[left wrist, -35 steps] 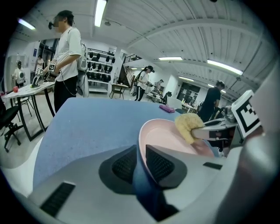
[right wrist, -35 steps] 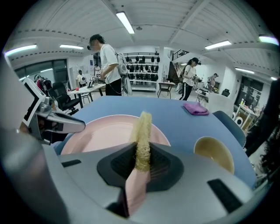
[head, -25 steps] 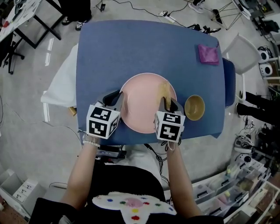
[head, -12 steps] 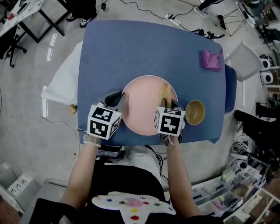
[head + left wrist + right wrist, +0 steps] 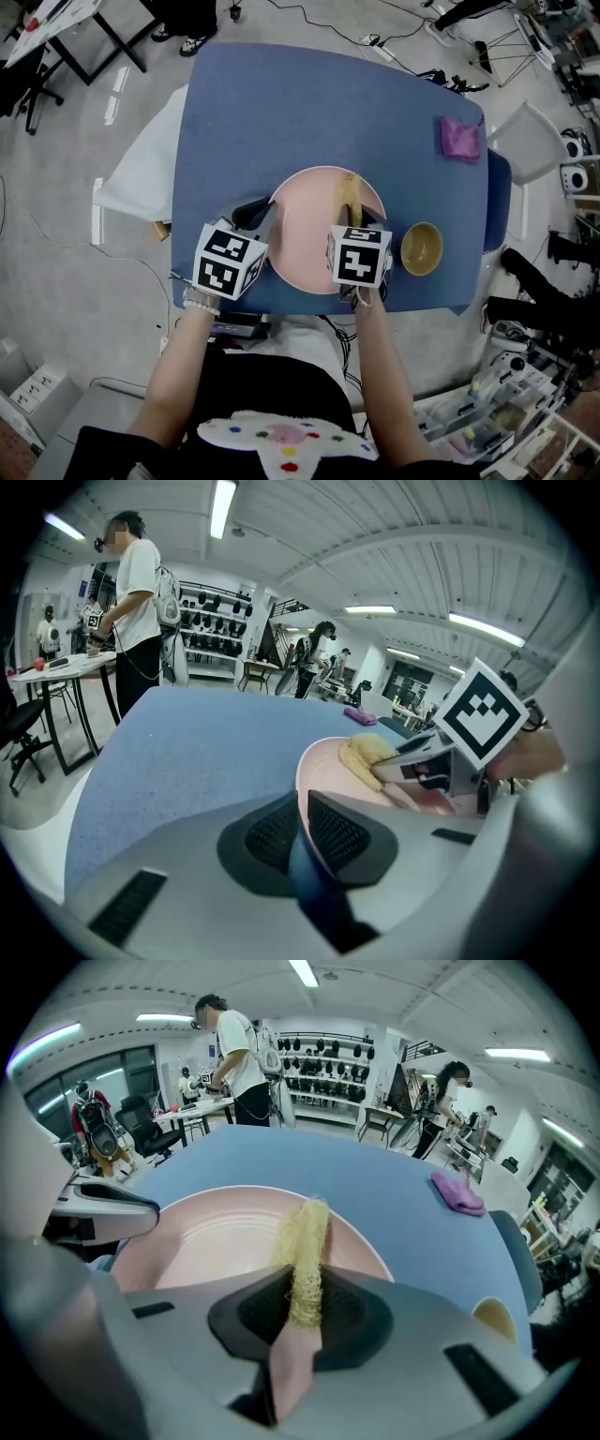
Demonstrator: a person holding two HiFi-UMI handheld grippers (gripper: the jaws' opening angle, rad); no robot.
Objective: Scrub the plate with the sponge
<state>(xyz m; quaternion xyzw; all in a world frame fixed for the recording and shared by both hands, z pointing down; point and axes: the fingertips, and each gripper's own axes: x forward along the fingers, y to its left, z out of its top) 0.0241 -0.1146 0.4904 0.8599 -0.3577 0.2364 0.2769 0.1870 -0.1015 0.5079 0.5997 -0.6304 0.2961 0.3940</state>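
Observation:
A pink plate lies on the blue table near its front edge. My left gripper is shut on the plate's left rim; in the left gripper view the rim runs between the dark pads. My right gripper is shut on a yellow sponge, which rests on the right part of the plate. In the right gripper view the sponge sticks out of the jaws over the plate.
A small yellow bowl stands just right of the plate. A purple cloth lies at the table's far right corner. A white chair is beyond the right edge. People stand at tables in the background.
My right gripper has slid the sponge a little leftward, toward the plate's middle. The left gripper keeps its hold on the rim in the same place.

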